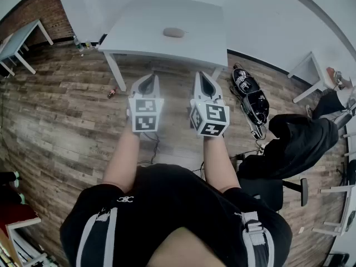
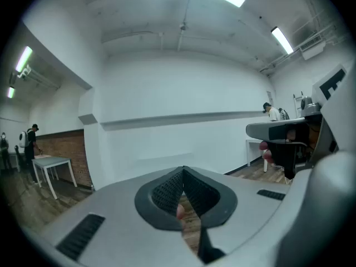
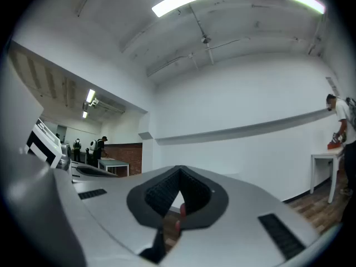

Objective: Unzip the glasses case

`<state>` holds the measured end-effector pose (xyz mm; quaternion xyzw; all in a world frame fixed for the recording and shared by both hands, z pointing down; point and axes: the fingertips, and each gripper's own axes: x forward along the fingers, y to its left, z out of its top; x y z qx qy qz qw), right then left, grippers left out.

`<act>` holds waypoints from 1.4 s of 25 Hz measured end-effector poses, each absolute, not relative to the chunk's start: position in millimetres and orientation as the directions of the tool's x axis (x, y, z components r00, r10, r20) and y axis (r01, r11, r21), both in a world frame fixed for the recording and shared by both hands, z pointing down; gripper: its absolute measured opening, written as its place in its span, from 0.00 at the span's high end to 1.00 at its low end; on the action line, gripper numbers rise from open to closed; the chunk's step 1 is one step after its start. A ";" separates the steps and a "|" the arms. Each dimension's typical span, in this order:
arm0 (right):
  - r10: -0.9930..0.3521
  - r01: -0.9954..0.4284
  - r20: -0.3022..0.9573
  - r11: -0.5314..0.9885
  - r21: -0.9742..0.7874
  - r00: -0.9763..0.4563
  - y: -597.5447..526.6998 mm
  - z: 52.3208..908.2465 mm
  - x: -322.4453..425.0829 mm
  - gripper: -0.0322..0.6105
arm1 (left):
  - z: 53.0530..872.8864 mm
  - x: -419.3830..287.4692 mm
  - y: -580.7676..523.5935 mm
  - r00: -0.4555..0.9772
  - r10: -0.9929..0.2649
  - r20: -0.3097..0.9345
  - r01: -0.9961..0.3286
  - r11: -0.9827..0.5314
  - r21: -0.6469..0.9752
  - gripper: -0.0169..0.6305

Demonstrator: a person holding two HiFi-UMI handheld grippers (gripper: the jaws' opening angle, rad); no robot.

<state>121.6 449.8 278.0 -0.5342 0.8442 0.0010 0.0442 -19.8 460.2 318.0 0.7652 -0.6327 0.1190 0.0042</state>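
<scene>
Nothing begun: left tongs (image 1: 148,79) and right tongs (image 1: 203,78) clamped together, empty (mid-air), well apart from small oval taupe glasses case (image 1: 174,32) on white rectangular worktop (image 1: 136,35); unzipping all ahead.

Head cam looks steeply down, close over left gripper (image 1: 147,79) & right gripper (image 1: 203,77); gripper cams face abt level along own jaws, sharing white wall (image 2: 167,132).

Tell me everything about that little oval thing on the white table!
The glasses case is a small, flat oval, grey-brown, lying alone near the middle of the white table. It looks closed, but its zip is too small to see. Only the table touches it; the left tool and right tool, both shut, are short of the table.
</scene>
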 end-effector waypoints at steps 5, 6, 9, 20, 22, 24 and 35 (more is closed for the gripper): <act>-0.897 -0.895 -0.075 0.441 -0.069 -0.436 450.0 281.3 127.2 0.94 | 321.6 -16.8 459.1 0.176 -0.963 0.206 -0.973 -0.202 -0.115 0.99; -0.897 -0.895 -0.076 0.441 -0.074 -0.436 450.5 281.7 128.1 0.94 | 321.6 -16.5 459.6 0.174 -0.963 0.205 -0.974 -0.200 -0.111 0.99; -0.907 -0.905 -0.076 0.420 -0.073 -0.414 449.8 283.2 135.5 0.94 | 321.4 -13.7 459.8 0.163 -0.965 0.203 -0.976 -0.188 -0.113 0.99; -0.901 -0.895 -0.046 0.435 -0.097 -0.432 457.0 293.7 160.4 0.94 | 330.8 7.9 468.8 0.144 -0.964 0.222 -0.979 -0.172 -0.109 0.99; -0.900 -0.894 -0.041 0.435 -0.103 -0.434 458.3 296.2 162.6 0.94 | 334.3 11.3 471.5 0.145 -0.962 0.230 -0.979 -0.173 -0.108 0.99; -0.900 -0.894 -0.037 0.436 -0.107 -0.435 459.1 298.5 162.7 0.94 | 339.2 12.9 472.5 0.147 -0.959 0.241 -0.978 -0.177 -0.109 0.99; -0.908 -0.906 -0.004 0.418 -0.073 -0.418 411.1 316.0 155.0 0.94 | 361.2 7.5 415.0 0.166 -0.951 0.260 -0.977 -0.194 -0.086 0.99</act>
